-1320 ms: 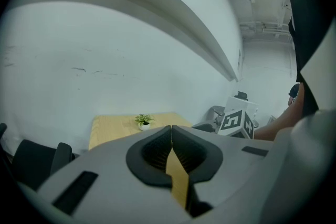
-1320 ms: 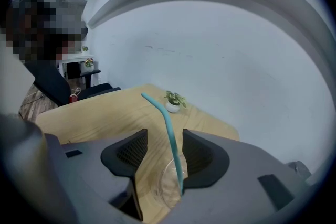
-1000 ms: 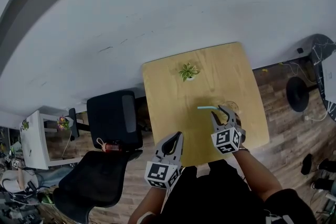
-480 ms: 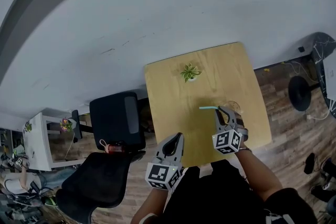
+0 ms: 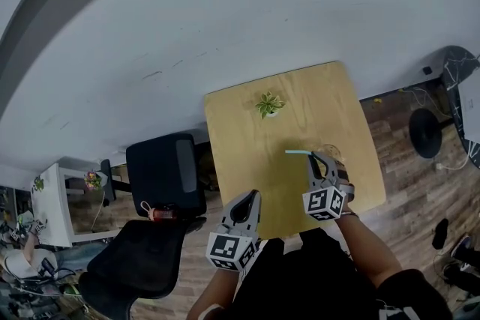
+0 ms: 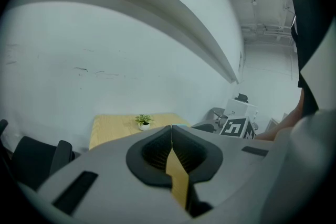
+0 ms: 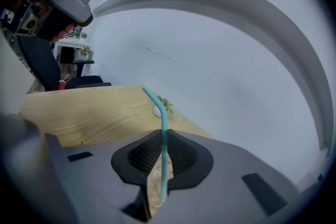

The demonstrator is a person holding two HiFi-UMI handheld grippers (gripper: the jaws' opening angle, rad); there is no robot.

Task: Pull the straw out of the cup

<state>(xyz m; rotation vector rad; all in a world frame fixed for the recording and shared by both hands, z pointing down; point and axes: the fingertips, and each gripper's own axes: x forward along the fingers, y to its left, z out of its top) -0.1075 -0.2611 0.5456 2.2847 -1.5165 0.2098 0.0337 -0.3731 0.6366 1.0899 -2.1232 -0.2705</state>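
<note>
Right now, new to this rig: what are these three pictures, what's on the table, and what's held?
No robot: a person holds a two-jaw gripper in each hand. The head view looks down from their head; the other two look along each gripper's jaws. The wooden table holds a small potted plant and a faint clear cup. The right gripper has just been closing its jaws, which now pinch the turquoise straw. The left gripper is shut, empty.
</note>
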